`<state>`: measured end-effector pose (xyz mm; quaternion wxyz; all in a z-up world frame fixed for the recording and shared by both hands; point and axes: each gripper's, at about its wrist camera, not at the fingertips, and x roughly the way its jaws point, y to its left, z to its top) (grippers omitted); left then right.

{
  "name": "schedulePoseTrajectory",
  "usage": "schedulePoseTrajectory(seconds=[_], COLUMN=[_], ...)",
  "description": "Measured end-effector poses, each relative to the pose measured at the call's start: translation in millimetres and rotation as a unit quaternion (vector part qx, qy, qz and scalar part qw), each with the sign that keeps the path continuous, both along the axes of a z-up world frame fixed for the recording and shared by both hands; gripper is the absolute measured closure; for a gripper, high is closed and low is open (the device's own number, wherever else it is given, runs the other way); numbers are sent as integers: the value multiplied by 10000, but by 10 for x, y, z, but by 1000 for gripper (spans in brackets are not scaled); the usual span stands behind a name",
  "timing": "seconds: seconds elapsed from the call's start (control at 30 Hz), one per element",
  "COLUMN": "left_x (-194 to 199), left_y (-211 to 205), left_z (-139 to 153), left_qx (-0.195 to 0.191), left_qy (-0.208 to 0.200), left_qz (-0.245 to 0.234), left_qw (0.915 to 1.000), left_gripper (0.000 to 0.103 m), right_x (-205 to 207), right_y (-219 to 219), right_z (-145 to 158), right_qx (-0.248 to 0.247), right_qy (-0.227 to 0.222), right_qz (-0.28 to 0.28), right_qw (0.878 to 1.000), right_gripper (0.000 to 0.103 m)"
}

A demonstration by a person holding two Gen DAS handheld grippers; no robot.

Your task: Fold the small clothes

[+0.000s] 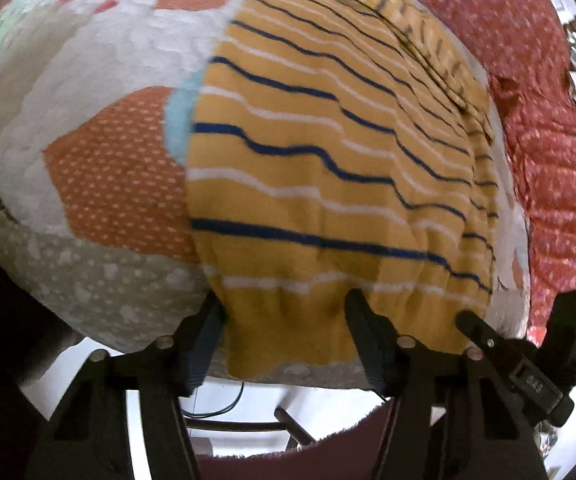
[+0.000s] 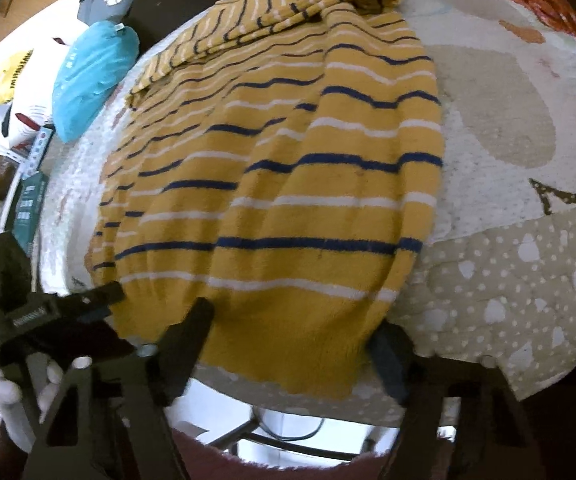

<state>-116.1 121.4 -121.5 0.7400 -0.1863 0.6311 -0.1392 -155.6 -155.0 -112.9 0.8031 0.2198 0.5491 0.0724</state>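
A small mustard-yellow sweater with navy and white stripes lies on a patterned quilt; its hem hangs over the near edge. A sleeve is folded across its far end. My left gripper is open, its fingers on either side of the hem's left part. My right gripper is open around the hem's right part in the right wrist view, where the sweater fills the middle. The other gripper shows at each view's side: the right one and the left one.
A red floral quilt lies to the right of the sweater. A blue bag and boxes stand to the left beyond the quilt's edge. Below the near edge are a dark red cloth and a cable.
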Motion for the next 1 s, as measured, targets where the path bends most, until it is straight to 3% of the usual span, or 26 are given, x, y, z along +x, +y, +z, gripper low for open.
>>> schedulePoseTrajectory(seconds=[0.07, 0.17, 0.23, 0.27, 0.3, 0.43, 0.63, 0.83, 1.0], left_x=[3, 30, 51, 62, 72, 42, -171, -567, -704], left_y=[-20, -77, -79, -41, 31, 182, 108, 146, 389], left_z=[-32, -48, -31, -23, 0, 232, 568, 526, 507], left_qx=[-30, -9, 44, -38, -353, -512, -381, -416, -680], left_qy=[61, 153, 254, 329, 446, 363, 130, 420, 502], left_qz=[-15, -87, -95, -62, 70, 338, 109, 15, 323], left_qw=[10000, 9998, 9996, 9994, 9984, 9975, 9991, 9982, 9959], left_gripper=[45, 47, 83, 92, 95, 95, 95, 98, 99], right_x=[12, 30, 33, 34, 43, 36, -151, -449, -612], right_y=[17, -5, -52, -84, -112, -150, -165, -303, -332], right_z=[-10, -22, -10, 5, 13, 96, 306, 377, 303], right_qx=[-71, -159, -157, -15, 199, 487, 699, 694, 891], right_qy=[15, 29, 31, 29, 66, 106, 191, 399, 501], right_qz=[-17, -84, -129, -138, -162, -252, -64, 20, -20], right_qw=[10000, 9998, 9998, 9999, 9996, 9984, 9974, 9968, 9948], right_gripper=[36, 52, 76, 84, 89, 92, 94, 94, 94])
